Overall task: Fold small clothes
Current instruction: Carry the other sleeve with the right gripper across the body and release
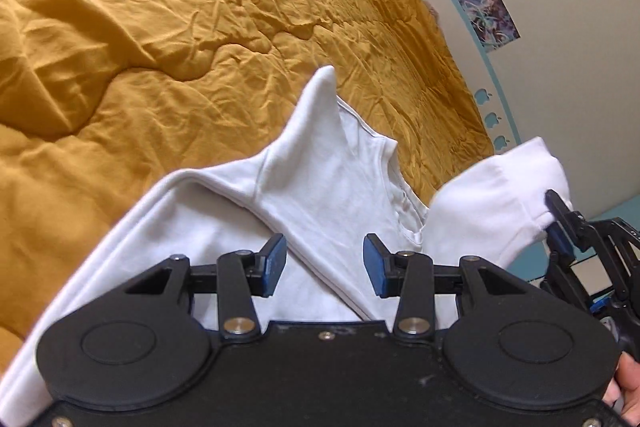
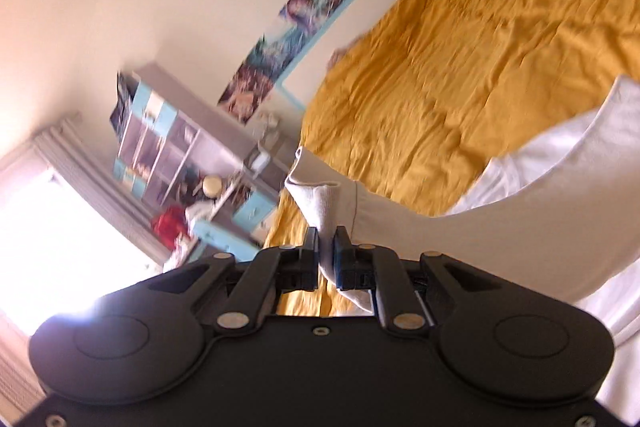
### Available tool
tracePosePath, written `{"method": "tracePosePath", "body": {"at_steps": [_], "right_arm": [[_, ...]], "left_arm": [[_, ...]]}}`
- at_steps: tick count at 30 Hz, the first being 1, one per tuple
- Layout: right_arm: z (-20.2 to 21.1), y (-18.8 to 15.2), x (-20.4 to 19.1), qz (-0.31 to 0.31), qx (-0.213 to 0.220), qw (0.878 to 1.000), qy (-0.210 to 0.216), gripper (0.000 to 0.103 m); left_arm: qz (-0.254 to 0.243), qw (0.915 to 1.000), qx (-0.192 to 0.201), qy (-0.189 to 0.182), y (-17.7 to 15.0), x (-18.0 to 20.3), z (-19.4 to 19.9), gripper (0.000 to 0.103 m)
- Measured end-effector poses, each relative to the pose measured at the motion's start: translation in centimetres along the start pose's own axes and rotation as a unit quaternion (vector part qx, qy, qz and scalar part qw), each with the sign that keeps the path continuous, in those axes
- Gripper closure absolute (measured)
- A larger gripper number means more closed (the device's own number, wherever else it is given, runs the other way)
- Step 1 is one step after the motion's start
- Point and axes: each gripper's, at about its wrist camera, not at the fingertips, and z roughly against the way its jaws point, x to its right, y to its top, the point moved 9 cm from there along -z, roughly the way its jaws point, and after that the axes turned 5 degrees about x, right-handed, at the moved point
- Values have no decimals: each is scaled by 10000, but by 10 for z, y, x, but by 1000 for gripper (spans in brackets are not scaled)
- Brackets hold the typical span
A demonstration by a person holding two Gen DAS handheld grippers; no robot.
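Observation:
A white long-sleeved top point(image 1: 320, 183) lies partly folded on the mustard-yellow bedspread point(image 1: 160, 27). My left gripper point(image 1: 325, 259) is open and empty, its blue pads just above the folded body and neckline of the top. My right gripper point(image 2: 327, 243) is shut on the ribbed cuff point(image 2: 320, 199) of the top's sleeve and holds it lifted above the bed. In the left wrist view the right gripper point(image 1: 560, 223) shows at the right edge, pinching that raised sleeve point(image 1: 492, 195).
The bedspread point(image 2: 460, 67) covers the whole bed. A cream wall with posters point(image 2: 280, 39) and a blue headboard edge lies beyond. A shelf unit point(image 2: 172, 147) and a bright window point(image 2: 60, 247) stand past the bed's end.

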Motion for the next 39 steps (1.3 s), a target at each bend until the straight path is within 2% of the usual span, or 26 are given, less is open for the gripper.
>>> {"method": "tracePosePath", "body": {"at_steps": [2,4,7,9,13,16,18,20,22,24,27,30,39], "right_arm": [[-23,-50,-8,230,-513,9984,15,85],[-31,-79,-7,331,-898,9954,16,81],[-22,-83,4,346,-1084,9934,110,80],[-9,-67,18,444,-958,9944,-55,69],[24,-20,72,534,-472,9939,-840,67],[66,32,139,404,155,9806,-1914,66],[100,54,179,-47,438,9734,-2248,66],[128,62,216,-650,533,9681,-2362,66],[143,62,237,-1032,516,9651,-2351,66],[146,58,245,-1179,445,9675,-2190,66],[138,49,247,-1463,339,9706,-1881,66],[122,35,254,-1980,177,9656,-1676,66],[93,19,268,-2605,114,9508,-1671,67]], "left_arm": [[77,10000,40,28,7,-10,4,60],[105,9999,11,-23,13,-14,4,60],[19,10000,-51,4,14,-14,-1,60],[-17,10000,-57,-17,11,-8,-7,60],[-232,9994,-149,-224,8,18,-25,60],[-436,9985,-300,-98,3,26,-42,60],[-474,9982,-370,-51,-2,28,-50,60],[-563,9977,-373,-12,-5,32,-56,60],[-643,9972,-376,5,-8,36,-61,59],[-726,9966,-384,72,-8,37,-67,59],[-825,9958,-359,191,-8,37,-71,59],[-858,9953,-363,260,-9,37,-74,59],[-944,9944,-348,321,-8,37,-80,59]]}}
